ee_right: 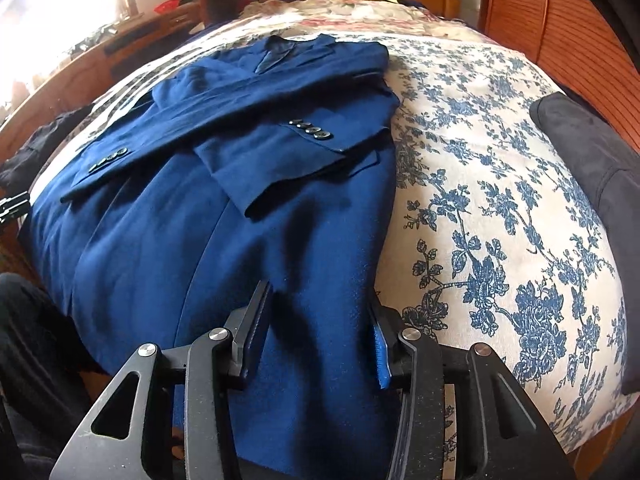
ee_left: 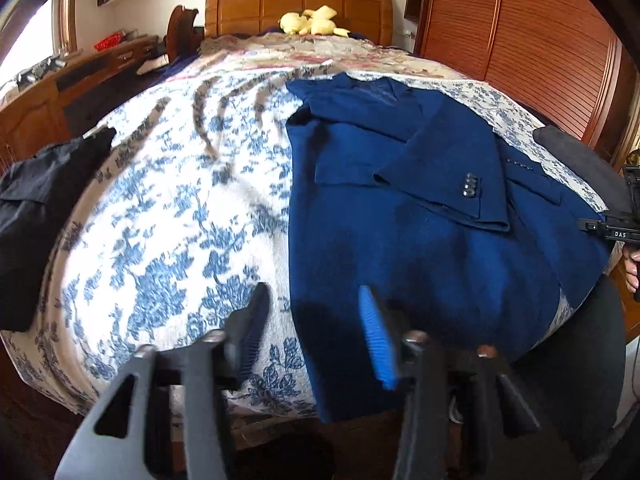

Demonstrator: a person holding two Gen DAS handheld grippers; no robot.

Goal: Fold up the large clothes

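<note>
Two sleeves already lie crossed over the chest of the blue coat [ee_right: 224, 184], their buttoned cuffs showing, so I judge the sleeve fold done and the lengthwise fold of the body to be the step in hand; the coat lies flat on the bed [ee_right: 500, 168], on its blue-flowered cover, with its collar toward the wooden headboard [ee_left: 298, 8] and its hem toward me, hanging a little over the near edge of the mattress; its long axis therefore runs from the foot of the bed up toward the pillows. My right tool [ee_right: 320, 336] sits low at the hem, by the coat's right edge, its jaws apart with blue cloth lying between them, though I cannot see the pads pressing on it; my left tool [ee_left: 316, 332] hovers at the coat's other bottom corner, jaws likewise apart, one finger over the bed cover and the other over the cloth, holding nothing that I can see. What the next move calls for, I think, is both tools closing on the two hem corners together, then lifting and carrying the hem evenly up toward the collar, so the fold lands square and the crossed sleeves stay put. Further out, a dark garment [ee_left: 44, 200] lies at the left side of the bed and another dark piece [ee_right: 592, 168] at the right; a yellow soft toy [ee_left: 312, 20] rests by the headboard.
</note>
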